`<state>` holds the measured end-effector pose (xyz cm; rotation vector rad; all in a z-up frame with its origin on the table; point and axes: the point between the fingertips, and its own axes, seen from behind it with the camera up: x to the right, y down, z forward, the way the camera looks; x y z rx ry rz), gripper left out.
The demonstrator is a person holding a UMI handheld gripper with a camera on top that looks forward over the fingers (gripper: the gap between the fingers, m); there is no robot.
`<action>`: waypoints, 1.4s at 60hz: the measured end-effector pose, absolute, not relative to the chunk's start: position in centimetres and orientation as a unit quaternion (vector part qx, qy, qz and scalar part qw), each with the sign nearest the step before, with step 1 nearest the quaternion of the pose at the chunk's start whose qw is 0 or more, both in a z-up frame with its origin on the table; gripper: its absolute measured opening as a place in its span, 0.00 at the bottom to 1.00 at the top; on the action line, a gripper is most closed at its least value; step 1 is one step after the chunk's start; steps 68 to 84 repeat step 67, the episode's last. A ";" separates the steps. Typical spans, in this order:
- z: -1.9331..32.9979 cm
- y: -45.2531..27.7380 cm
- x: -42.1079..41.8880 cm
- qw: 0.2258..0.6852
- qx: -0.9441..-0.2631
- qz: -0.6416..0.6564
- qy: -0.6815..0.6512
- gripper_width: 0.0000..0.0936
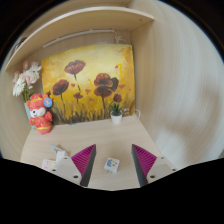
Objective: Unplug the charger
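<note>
Small white cube-shaped charger (112, 165) is sitting on the pale wooden surface (100, 138) between the wide-standing jaws of the gripper (113, 163), untouched; its long axis is indiscernible.

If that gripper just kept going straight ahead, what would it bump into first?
Probably the small white charger lying on the desk just ahead of the open gripper; beyond it stand the little potted plant and the poppy painting.

You're looking at a pale wooden desk (95, 140) set in an alcove. At its back edge, a small potted plant (116, 114) stands right of the middle. A red and yellow plush toy (40, 114) sits in the back left corner. 1 small white block (111, 165) lies near the front edge.
</note>
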<state>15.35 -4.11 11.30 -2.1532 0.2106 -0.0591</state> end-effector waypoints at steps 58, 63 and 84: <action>21.8 -26.5 -10.3 0.515 -0.855 0.032 -0.048 0.92; 21.5 -27.0 -10.6 0.510 -0.858 0.034 -0.043 0.92; 21.3 -27.3 -10.5 0.509 -0.859 0.033 -0.042 0.92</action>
